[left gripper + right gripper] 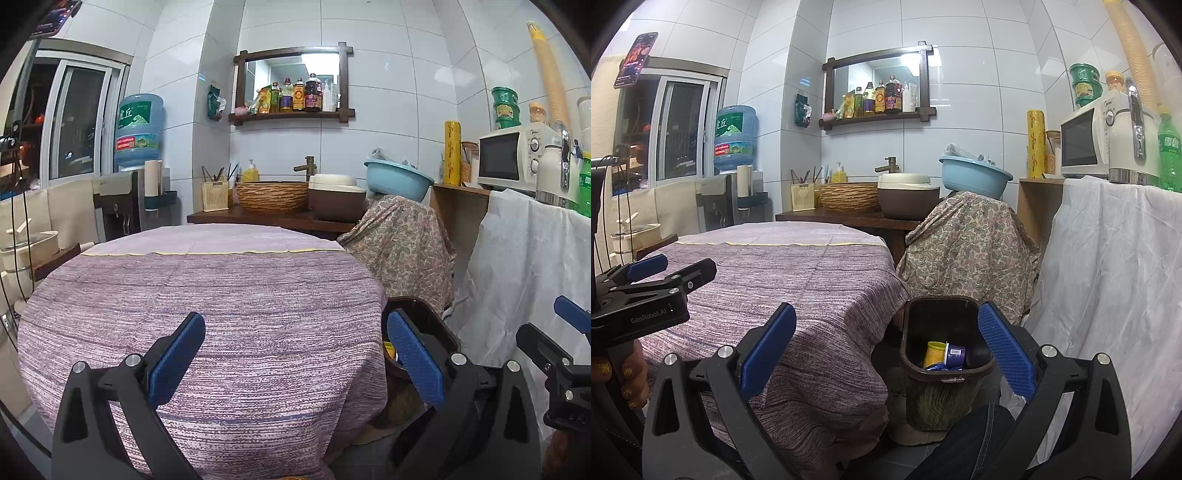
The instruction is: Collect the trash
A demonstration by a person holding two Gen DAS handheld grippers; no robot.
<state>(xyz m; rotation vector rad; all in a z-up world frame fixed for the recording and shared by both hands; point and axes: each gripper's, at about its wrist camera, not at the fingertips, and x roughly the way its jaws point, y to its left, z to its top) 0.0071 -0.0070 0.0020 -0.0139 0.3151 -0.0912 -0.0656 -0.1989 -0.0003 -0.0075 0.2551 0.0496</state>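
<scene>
- Left wrist view: our left gripper (295, 354) is spread wide across the lower middle of the frame with nothing between its blue pads, held over the purple tablecloth (207, 295).
- No trash shows on that cloth, so we judge the tabletop is cleared.
- At lower right, the dark bin (436, 321) peeks out past the table's edge, mostly hidden behind our right finger; our right gripper (569, 332) pokes in at the far right edge.
- Right wrist view: our right gripper (886, 350) is just as wide open and empty, aimed toward the bin at lower centre.
- Inside the bin (912, 332) we see a yellow cup (934, 352), a blue-labelled container (955, 354) and a blue wrapper (936, 366): the collected trash.
- The bin stands on the floor just beside the table, handy for dropping.
- Left gripper (690, 271) sits at middle left over the cloth; we can't tell its opening from this angle.
</scene>
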